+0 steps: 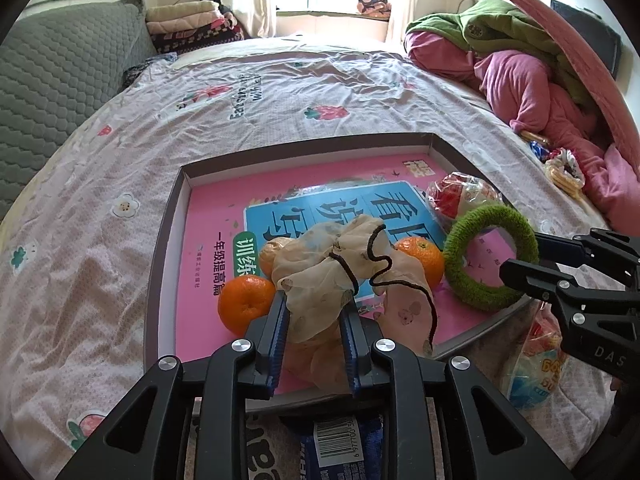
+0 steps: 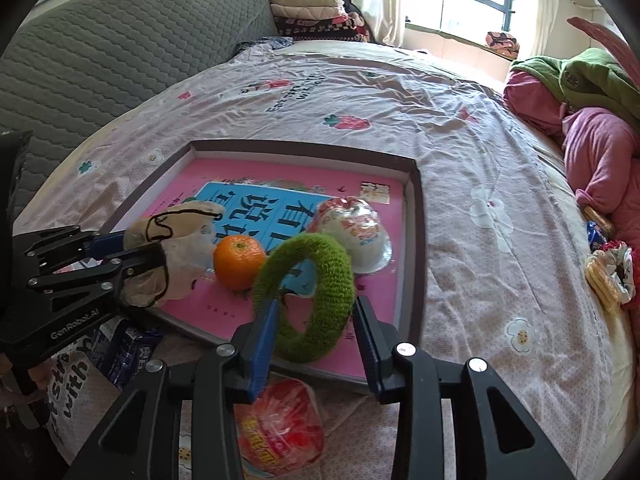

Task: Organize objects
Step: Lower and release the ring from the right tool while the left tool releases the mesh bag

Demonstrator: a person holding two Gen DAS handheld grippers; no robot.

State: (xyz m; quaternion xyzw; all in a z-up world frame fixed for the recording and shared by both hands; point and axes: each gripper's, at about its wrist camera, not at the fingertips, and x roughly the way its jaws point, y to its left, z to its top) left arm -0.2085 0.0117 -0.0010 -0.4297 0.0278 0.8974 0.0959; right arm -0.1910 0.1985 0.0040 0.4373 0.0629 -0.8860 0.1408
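Two grippers work over a shallow tray [image 1: 168,216] lying on a bed [image 1: 120,140], its floor covered by a pink book [image 1: 208,216] with a blue panel. The left gripper [image 1: 316,304] is clamped on a beige cloth pouch [image 1: 320,272] with a dark drawstring [image 1: 376,240]; the cloth bunches between the blue pads [image 1: 280,320] and bulges above them, over the near part of the tray. From the right wrist view the same gripper [image 2: 160,256] comes in from the left with the pouch [image 2: 180,216] pinched at its tips.

The right gripper [image 2: 314,308] has its fingers spread on either side of a green fuzzy ring [image 2: 320,320], which stands tilted at the tray's near edge; whether the pads [image 2: 264,332] press it I cannot tell. In the left wrist view the ring [image 1: 460,276] sits at the tray's right side with the right gripper [image 1: 520,264] at its rim.

Three oranges show in the left view: one [image 1: 244,304] just left of the left fingers, one [image 1: 420,256] right of the pouch, one [image 1: 268,256] mostly hidden behind it. A clear snack bag [image 2: 356,236] with red print lies in the tray beyond the ring. Off the tray, a red snack packet [image 2: 280,424] lies on the bed under the right gripper and a blue packet [image 1: 340,440] under the left one
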